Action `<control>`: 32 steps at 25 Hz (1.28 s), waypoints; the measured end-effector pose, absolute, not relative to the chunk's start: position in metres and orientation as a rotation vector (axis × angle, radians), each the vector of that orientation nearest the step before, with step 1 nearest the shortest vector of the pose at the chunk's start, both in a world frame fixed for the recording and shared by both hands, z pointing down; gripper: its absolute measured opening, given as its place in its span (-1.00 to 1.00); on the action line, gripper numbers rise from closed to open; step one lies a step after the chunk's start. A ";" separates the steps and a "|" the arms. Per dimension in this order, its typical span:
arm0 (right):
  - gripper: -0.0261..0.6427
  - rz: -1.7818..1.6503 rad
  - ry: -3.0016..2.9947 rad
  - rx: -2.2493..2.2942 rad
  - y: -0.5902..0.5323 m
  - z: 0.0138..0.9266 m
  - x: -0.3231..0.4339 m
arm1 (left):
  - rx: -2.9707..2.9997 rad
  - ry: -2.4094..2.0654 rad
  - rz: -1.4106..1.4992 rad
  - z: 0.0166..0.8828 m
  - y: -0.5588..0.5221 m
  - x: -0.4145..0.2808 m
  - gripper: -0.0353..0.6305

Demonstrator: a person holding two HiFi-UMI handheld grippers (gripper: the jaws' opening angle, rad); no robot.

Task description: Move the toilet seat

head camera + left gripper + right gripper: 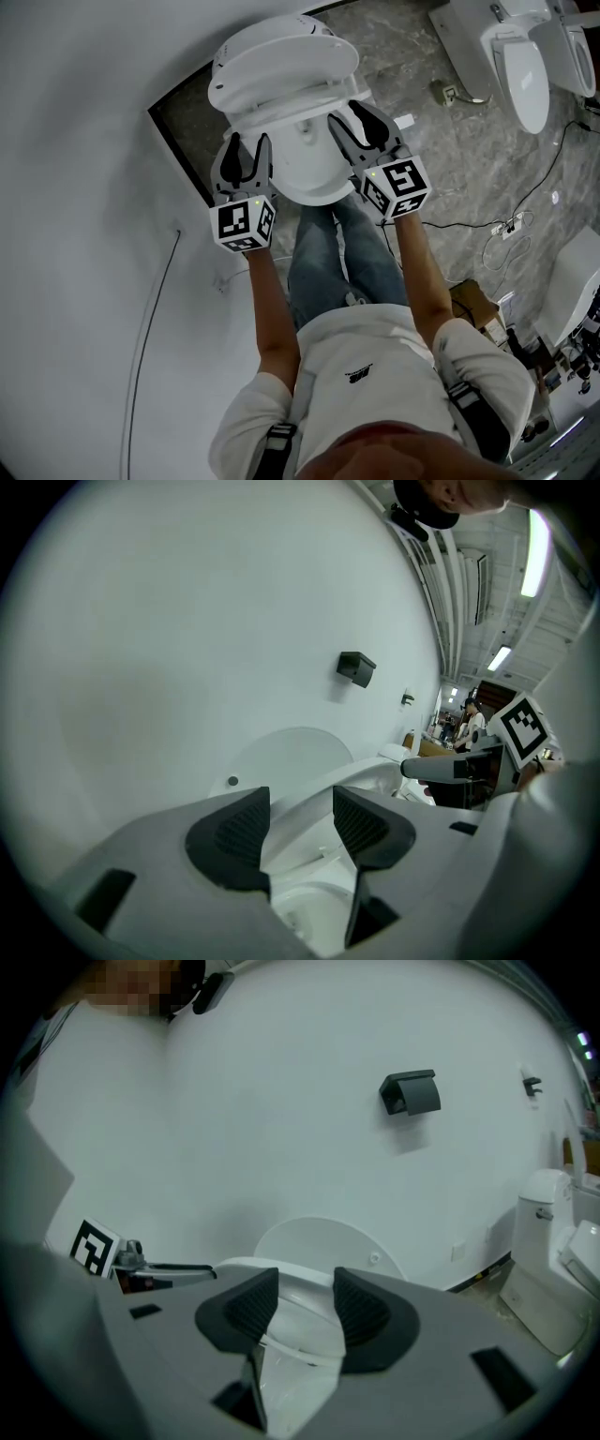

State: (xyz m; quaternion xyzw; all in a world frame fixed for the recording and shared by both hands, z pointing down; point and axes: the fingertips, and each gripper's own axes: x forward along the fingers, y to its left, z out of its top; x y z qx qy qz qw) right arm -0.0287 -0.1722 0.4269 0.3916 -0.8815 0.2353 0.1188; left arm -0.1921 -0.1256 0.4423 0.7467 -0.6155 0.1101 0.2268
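Observation:
A white toilet stands against the white wall. Its lid (281,42) is up, a round disc (323,1239) behind the bowl (314,173). The toilet seat (281,94) is tilted up off the bowl; its rim (361,780) runs up to the right. My left gripper (248,142) is at the seat's left side, with the rim between its pads (300,822). My right gripper (354,114) is at the right side, and its pads (305,1307) close on the seat's ring (281,1283). Both grips hold the seat.
The person's legs (342,253) stand right in front of the bowl. More white toilets (525,66) sit at the far right on the grey stone floor, with cables (497,230) and boxes (473,300) nearby. A dark box (412,1093) hangs on the wall above.

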 end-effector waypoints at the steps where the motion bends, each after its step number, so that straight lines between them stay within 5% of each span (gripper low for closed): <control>1: -0.32 0.686 -2.579 1.148 -0.174 0.427 -0.029 | 2.059 -1.699 0.301 0.442 -0.127 -0.193 -0.19; 32: -0.32 0.593 -2.581 1.191 -0.240 0.425 -0.055 | 2.065 -1.765 0.260 0.441 -0.192 -0.217 -0.19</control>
